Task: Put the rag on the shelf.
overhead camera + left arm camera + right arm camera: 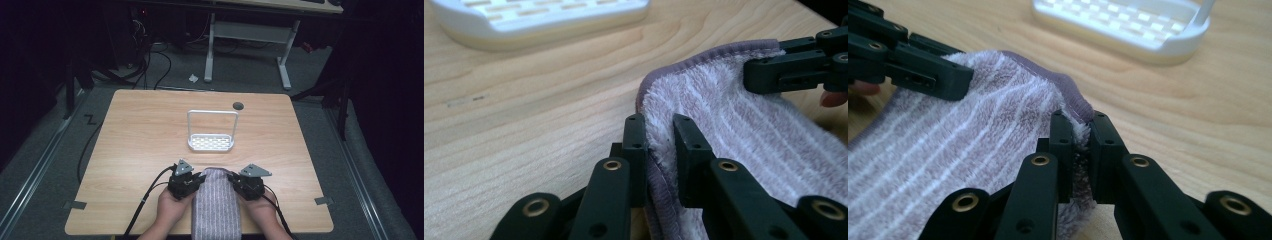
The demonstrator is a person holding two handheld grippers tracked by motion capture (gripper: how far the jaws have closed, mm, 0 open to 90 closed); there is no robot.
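At the desk's near edge, the fluffy mauve white-striped towel lay flat, left gripper and right gripper each pinching a far corner.

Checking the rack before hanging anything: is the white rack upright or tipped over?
Upright. The white rack sits flat on the table with its handle loop rising straight above its slotted base.

No legible text, labels, brand marks or nos. on any surface; no readable signs in any view.
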